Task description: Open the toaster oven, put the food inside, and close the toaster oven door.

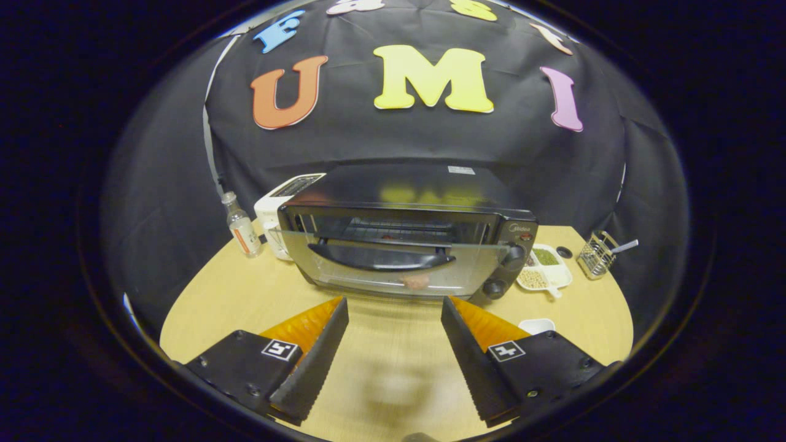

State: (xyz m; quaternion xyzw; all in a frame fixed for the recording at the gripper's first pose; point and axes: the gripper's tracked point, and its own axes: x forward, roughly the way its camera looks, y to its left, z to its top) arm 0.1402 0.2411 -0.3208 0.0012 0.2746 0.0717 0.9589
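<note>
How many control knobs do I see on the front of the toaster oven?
2 on the toaster oven, both on its right panel: upper knob, lower knob. A third may sit above them, too dim to tell. The tongs are open.

White toaster (279, 205) and small bottle (241, 226) left; bean dish (546, 270), wire caddy (597, 253) right (holding a utensil).

The toaster oven (405, 245) carries a small brand mark at the top of its control panel, at two o'clock from the door handle (381, 258); too blurred to read.
</note>
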